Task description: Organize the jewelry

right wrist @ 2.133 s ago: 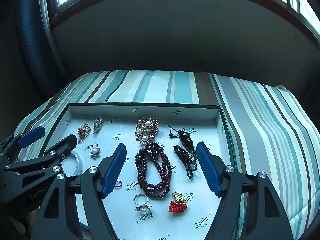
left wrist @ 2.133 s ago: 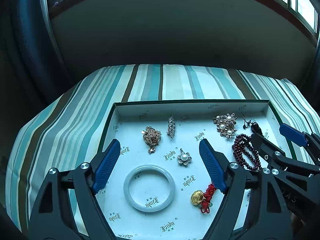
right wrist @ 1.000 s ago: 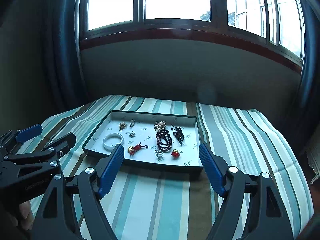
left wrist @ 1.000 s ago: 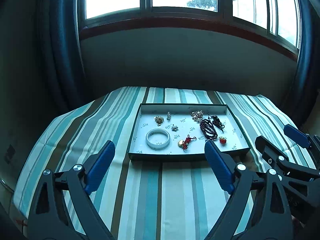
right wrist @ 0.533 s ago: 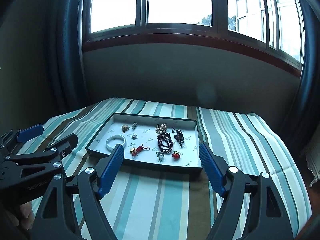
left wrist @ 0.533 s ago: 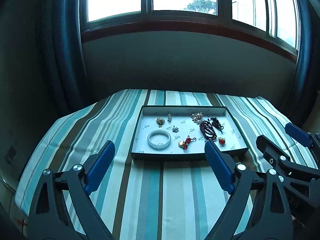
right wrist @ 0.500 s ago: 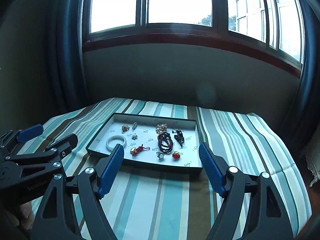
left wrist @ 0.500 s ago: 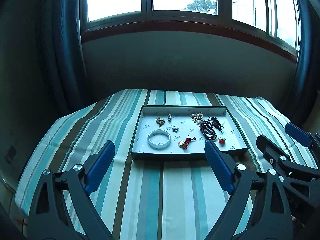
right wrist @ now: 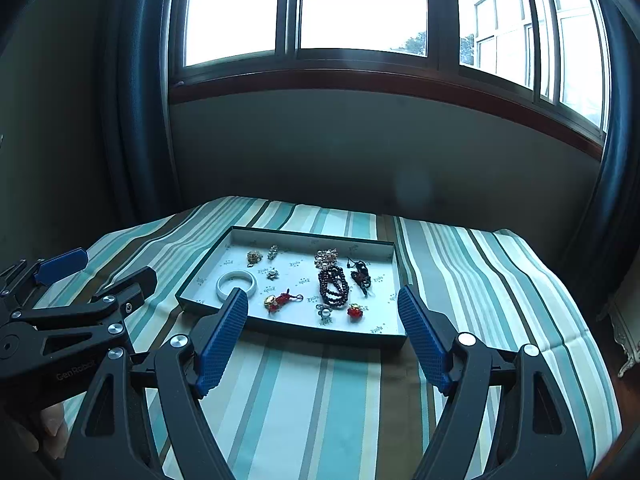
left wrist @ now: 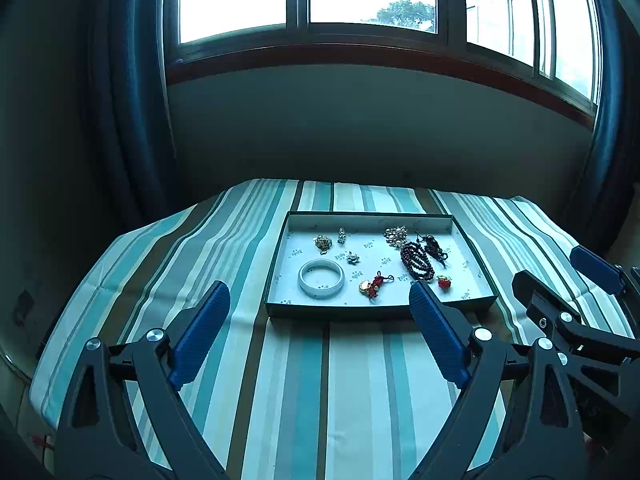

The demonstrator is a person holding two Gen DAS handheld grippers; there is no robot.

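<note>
A shallow white tray with a dark green rim [left wrist: 280, 264] [right wrist: 200, 276] sits on the striped cloth and holds several jewelry pieces. A white bangle [left wrist: 321, 278] [right wrist: 236, 281] lies at its front left. A dark red bead bracelet [left wrist: 417, 261] [right wrist: 333, 283], a gold and red charm [left wrist: 372, 283] [right wrist: 279, 300], a pearl brooch [left wrist: 395, 235] [right wrist: 326, 257] and a pearl ring [right wrist: 325, 312] also lie inside. My left gripper [left wrist: 320, 328] and right gripper [right wrist: 322, 332] are open and empty, held back from the tray's near edge.
The table wears a teal, white and brown striped cloth [left wrist: 304, 380] [right wrist: 480, 280]. A wall and window [left wrist: 360, 0] rise behind it. Dark curtains [left wrist: 120, 100] hang at the left and right. The right gripper shows at the right of the left wrist view [left wrist: 560, 304].
Both grippers have pulled back and up from over the tray during the last two seconds. In the last half second almost nothing has moved. The jewelry lies as before.
</note>
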